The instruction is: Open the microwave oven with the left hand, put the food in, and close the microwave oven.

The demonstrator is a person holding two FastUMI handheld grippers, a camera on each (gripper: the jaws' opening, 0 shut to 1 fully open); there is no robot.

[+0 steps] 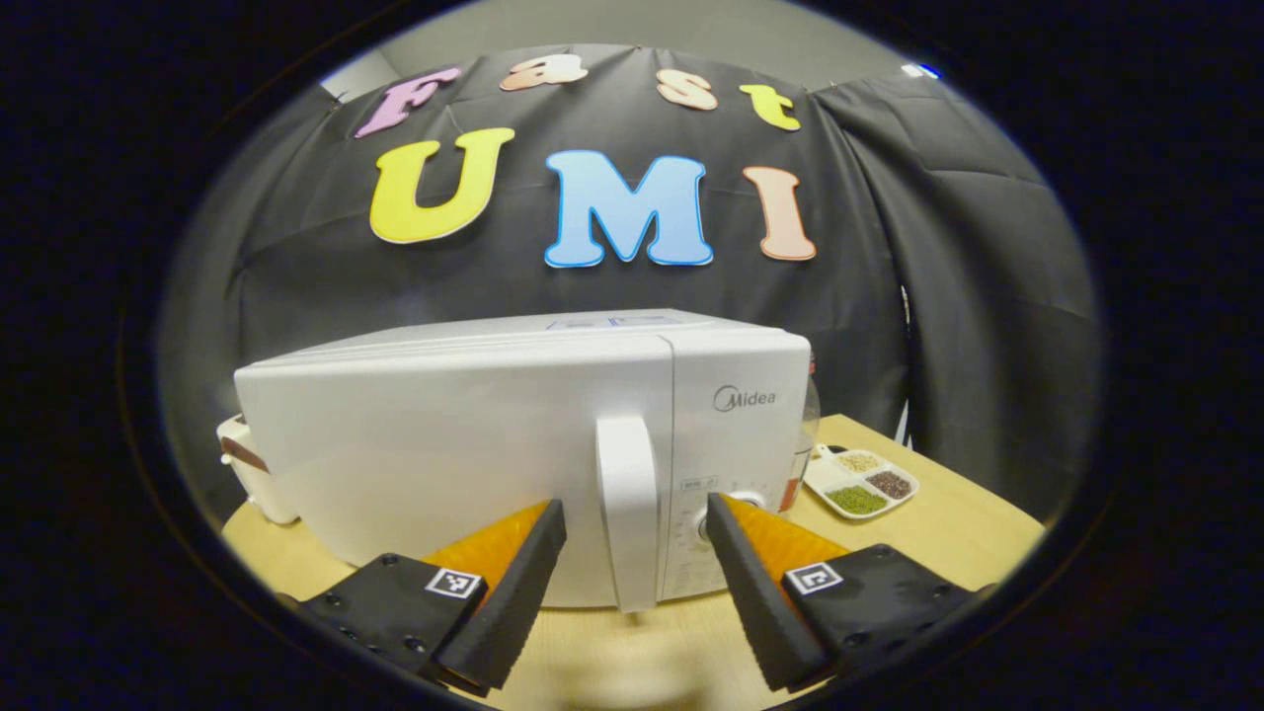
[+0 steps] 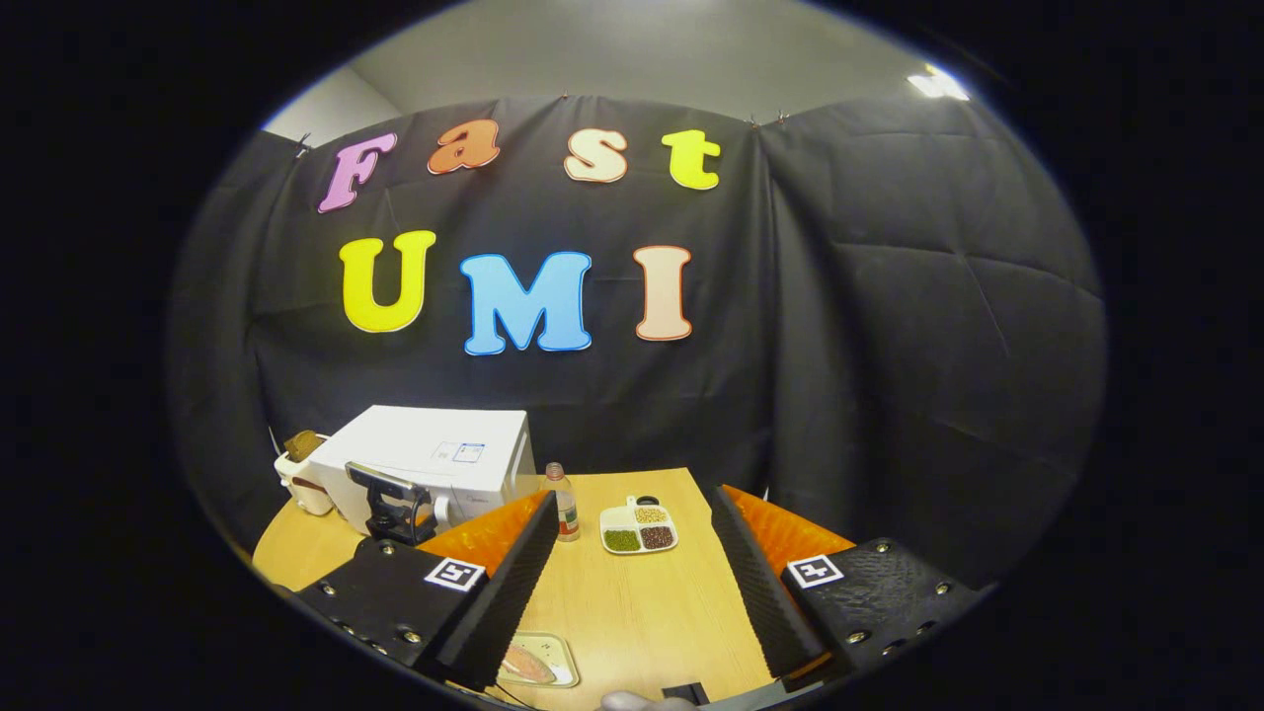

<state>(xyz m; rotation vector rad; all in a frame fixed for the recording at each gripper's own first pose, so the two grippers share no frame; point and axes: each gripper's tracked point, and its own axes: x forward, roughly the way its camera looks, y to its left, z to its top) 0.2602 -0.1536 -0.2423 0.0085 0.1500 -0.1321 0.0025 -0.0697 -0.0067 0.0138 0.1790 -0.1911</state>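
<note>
The white microwave (image 1: 444,444) stands close in front in the left gripper view, its door shut. Its upright white handle (image 1: 627,553) lies between the fingers of my left gripper (image 1: 634,506), which is open; neither finger touches the handle. In the right gripper view the microwave (image 2: 434,454) is at the far left of the table, with the left gripper (image 2: 393,509) in front of it. My right gripper (image 2: 632,497) is open above the table with nothing in it. A small clear tray of food (image 2: 538,660) lies low by its left finger.
A white dish (image 2: 639,528) split into sections of grains sits mid-table, also right of the microwave as the dish (image 1: 861,484). A small bottle (image 2: 563,504) stands beside the microwave. A white container (image 2: 301,479) is at the microwave's far left. The round wooden table (image 2: 652,602) ends near the black cloth.
</note>
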